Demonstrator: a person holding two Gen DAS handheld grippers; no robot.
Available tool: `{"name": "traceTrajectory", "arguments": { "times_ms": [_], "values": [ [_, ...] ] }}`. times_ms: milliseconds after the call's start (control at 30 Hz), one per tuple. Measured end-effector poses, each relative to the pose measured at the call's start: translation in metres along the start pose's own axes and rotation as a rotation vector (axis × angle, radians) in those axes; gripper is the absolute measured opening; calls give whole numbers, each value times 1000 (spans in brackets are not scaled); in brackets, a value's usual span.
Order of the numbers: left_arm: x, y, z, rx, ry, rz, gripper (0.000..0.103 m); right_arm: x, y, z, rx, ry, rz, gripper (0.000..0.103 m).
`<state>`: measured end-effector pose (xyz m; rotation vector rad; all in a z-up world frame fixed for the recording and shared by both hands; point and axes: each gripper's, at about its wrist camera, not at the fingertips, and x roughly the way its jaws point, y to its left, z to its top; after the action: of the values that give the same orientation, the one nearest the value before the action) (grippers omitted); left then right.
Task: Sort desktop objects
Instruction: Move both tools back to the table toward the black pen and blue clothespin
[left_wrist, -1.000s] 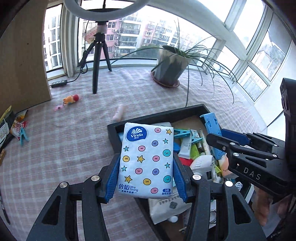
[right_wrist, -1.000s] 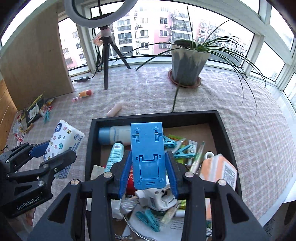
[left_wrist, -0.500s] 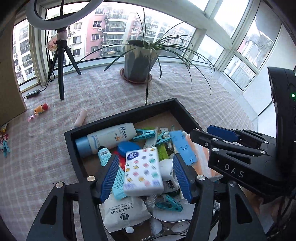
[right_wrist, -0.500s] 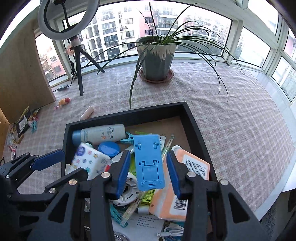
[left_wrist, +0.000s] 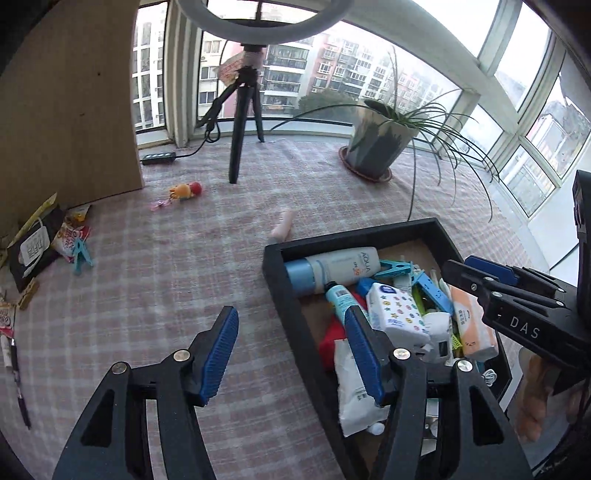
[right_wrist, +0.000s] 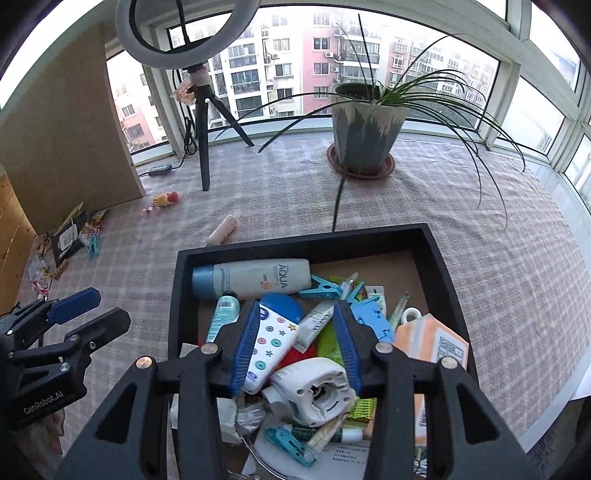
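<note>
A: Where is the tissue pack (left_wrist: 397, 314)?

B: Lying in the black tray (left_wrist: 275, 273), right of centre in the left view, beside the blue phone stand (right_wrist: 371, 319).

A: And the grippers?

B: Left gripper (left_wrist: 293, 354) spread wide over the counter (left_wrist: 166, 280), holding nothing; right gripper (right_wrist: 297, 349) apart above the tray.

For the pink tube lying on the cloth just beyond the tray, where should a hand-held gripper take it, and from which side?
Grip the pink tube across its middle, coming from above with the fingers either side of its width. It lies flat on the tablecloth, slanted, just clear of the black tray, with bare cloth along both long sides.
</note>
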<state>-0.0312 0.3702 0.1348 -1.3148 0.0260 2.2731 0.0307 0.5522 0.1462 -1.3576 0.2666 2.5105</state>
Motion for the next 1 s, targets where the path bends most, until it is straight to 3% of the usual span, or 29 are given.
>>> {"name": "traceTrajectory", "arguments": {
  "times_ms": [633,1000],
  "values": [
    [-57,246,-76,-336,9,282,58,53,205,33,-233,39,205,41],
    [-56,326,-114,-470,41,384,57,114,299,55,-318,104,273,41]
  ]
}}
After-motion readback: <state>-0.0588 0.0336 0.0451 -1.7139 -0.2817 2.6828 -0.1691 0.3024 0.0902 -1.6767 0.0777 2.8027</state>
